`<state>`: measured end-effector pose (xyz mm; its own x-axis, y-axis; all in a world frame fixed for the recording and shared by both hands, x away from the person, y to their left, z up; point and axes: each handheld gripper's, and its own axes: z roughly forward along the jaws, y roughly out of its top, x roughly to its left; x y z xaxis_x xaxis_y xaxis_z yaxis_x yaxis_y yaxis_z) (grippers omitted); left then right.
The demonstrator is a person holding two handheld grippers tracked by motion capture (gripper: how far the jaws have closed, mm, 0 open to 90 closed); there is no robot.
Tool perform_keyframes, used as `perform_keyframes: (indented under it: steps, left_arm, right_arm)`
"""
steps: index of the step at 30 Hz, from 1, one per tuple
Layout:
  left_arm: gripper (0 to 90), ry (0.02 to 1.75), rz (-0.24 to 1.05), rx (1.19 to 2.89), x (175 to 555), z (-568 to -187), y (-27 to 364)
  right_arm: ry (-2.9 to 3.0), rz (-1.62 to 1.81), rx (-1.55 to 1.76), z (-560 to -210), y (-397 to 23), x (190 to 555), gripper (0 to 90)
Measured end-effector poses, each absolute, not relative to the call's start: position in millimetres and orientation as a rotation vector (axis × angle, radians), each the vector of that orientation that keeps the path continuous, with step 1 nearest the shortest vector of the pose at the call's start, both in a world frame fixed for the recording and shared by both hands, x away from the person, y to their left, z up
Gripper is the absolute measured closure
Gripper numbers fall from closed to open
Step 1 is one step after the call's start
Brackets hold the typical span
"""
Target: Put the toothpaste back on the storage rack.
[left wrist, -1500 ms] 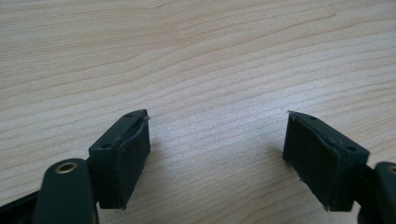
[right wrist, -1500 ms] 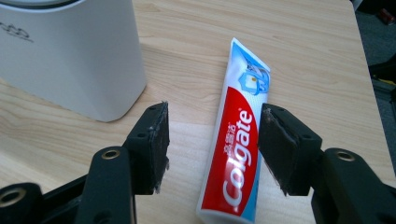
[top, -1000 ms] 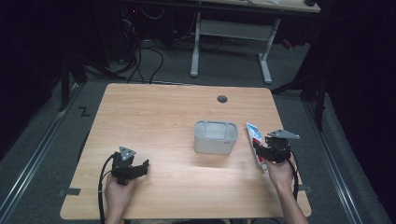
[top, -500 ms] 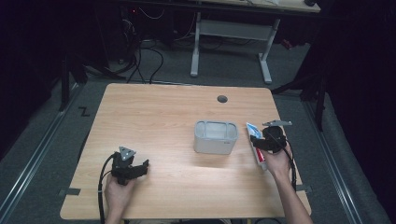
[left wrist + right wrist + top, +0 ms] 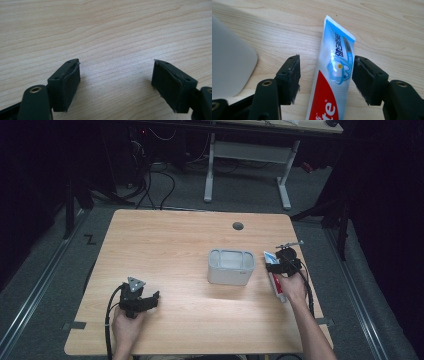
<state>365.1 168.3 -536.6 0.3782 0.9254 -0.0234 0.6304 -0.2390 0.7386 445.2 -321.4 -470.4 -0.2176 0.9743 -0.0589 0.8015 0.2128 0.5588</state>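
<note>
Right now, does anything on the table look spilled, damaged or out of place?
Nothing stands out. The toothpaste tube lies flat on the wooden table, intact, between the open jaws of the right hand-held gripper, which have just been opening. The grey container stands upright beside it. The left hand-held gripper is open over bare wood.

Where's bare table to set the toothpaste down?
Bare wood lies between the grey container and the left tool, and across the far half up to the grommet hole. It is crowded by the container's right side, where the toothpaste tube lies.
</note>
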Motion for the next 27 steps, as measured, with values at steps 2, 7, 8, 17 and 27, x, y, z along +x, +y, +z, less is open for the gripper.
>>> perform_keyframes:
  steps: [2, 7, 8, 17, 27]
  left_arm:
    - [23.3, 1.337, 0.563, 1.969, 365, -537, 168]
    - [23.3, 1.337, 0.564, 1.97, 365, -537, 168]
    - [23.3, 1.337, 0.564, 1.969, 365, -537, 168]
    - [23.2, 1.337, 0.563, 1.969, 365, -537, 168]
    - [23.4, 1.337, 0.564, 1.972, 365, -537, 168]
  right_arm:
    - [2.097, 0.575, 1.656, -471, -321, 448, 39.6]
    - [2.115, 0.534, 1.685, -474, -320, 457, 39.4]
    - [2.117, 0.518, 1.69, -475, -319, 459, 39.1]
    - [2.137, 0.413, 1.716, -485, -318, 470, 39.8]
    - [2.156, 0.38, 1.752, -491, -319, 476, 43.1]
